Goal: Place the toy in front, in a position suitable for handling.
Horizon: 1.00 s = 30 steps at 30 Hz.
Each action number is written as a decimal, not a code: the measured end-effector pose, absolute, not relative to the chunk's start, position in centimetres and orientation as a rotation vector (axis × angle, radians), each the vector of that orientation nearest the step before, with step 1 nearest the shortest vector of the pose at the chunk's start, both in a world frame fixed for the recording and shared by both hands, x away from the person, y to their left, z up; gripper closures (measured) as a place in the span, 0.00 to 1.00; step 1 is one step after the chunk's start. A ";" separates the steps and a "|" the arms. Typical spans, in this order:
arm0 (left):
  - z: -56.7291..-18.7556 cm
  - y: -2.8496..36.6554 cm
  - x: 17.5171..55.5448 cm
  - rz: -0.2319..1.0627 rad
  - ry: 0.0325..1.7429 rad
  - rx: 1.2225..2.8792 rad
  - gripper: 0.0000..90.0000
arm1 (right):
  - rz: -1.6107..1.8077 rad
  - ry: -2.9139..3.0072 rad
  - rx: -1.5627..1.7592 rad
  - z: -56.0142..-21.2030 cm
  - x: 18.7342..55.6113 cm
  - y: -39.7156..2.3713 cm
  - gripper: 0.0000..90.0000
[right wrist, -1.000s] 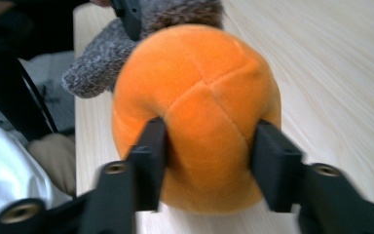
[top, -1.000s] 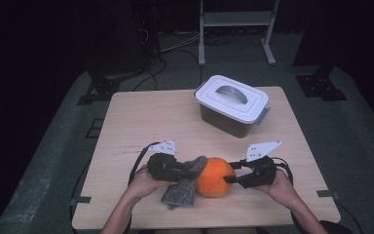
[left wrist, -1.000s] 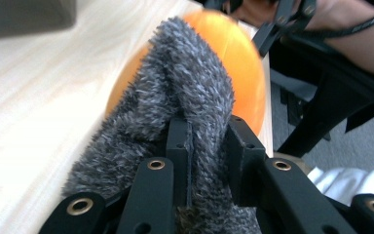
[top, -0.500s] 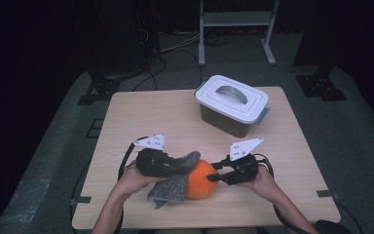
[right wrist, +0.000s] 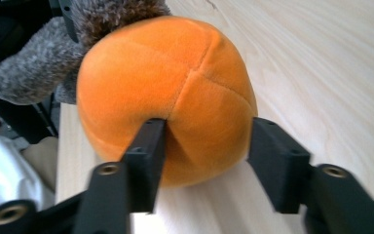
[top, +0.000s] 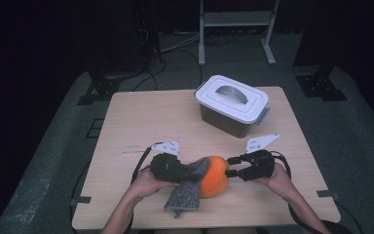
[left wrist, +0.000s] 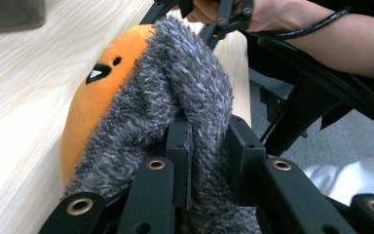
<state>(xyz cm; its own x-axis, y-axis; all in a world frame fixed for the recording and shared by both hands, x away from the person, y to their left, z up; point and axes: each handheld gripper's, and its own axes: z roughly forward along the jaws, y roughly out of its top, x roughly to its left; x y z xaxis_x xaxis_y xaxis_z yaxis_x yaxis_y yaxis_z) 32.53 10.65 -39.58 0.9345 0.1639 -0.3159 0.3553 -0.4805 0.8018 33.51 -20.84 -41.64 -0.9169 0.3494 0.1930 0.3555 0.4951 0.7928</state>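
A pale wooden bench (top: 141, 122) stands on grey floor in a dark room, a lidded box (top: 231, 105) at its far side. Near the front edge lies an orange plush (top: 213, 175) with a grey fur wrap (top: 185, 195). The left gripper (left wrist: 208, 146) pinches the fur. The right gripper (right wrist: 204, 146) has just been opening, its fingers spread beside the orange body.

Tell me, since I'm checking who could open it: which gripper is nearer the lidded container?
Right. The right gripper sits just below the container, at the orange plush; the left gripper grips the grey fabric farther left.
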 end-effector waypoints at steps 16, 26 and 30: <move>-38.7 10.9 32.6 -0.128 0.413 2.113 0.83 | -1.439 -2.737 -0.537 -41.8 31.8 -20.3 0.46; -40.3 9.1 31.8 -0.211 0.352 2.191 0.83 | -1.391 -2.692 -0.528 -40.9 32.0 -20.3 0.28; -40.1 9.5 32.0 -0.211 0.364 2.174 0.82 | -1.371 -2.708 -0.519 -41.4 31.9 -19.7 0.37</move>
<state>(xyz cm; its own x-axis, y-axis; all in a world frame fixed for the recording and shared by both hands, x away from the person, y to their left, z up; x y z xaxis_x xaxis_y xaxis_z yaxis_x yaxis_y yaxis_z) 31.96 9.49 -40.06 0.9421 0.1822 -0.2816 0.3349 -0.5565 0.7604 31.91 -19.73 -41.37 -0.9412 0.2684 0.2050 0.3241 0.5471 0.7718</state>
